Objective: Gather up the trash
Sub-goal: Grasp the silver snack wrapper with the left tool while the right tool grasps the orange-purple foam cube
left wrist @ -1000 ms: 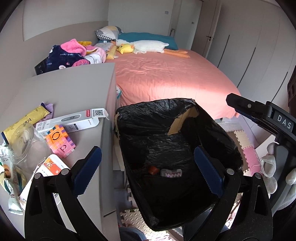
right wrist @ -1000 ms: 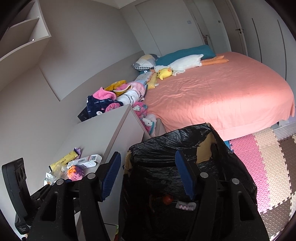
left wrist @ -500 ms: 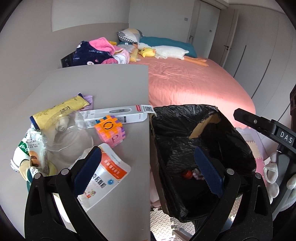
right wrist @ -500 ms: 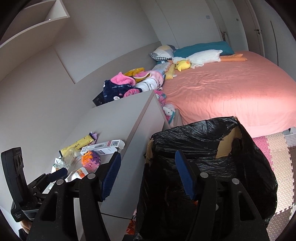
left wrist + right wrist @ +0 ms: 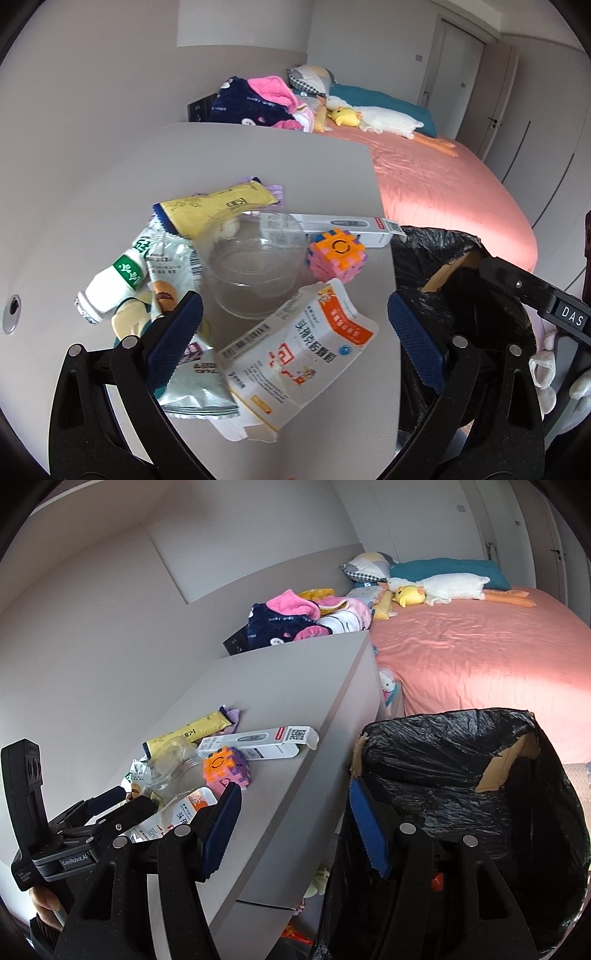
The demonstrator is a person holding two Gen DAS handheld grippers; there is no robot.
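A heap of trash lies on the grey cabinet top: a white and orange medicine box, a clear plastic cup, snack wrappers, a yellow packet and a long white box. My left gripper is open, its jaws either side of the medicine box just above it. My right gripper is open and empty, between the cabinet edge and the black-lined bin. The bin also shows in the left wrist view.
An orange and pink foam cube sits by the cup. A pile of clothes lies at the cabinet's far end. The pink bed with plush toys stands behind the bin.
My left gripper has swung left from over the bin to over the trash heap on the cabinet, still open. My right gripper has shifted slightly toward the cabinet.
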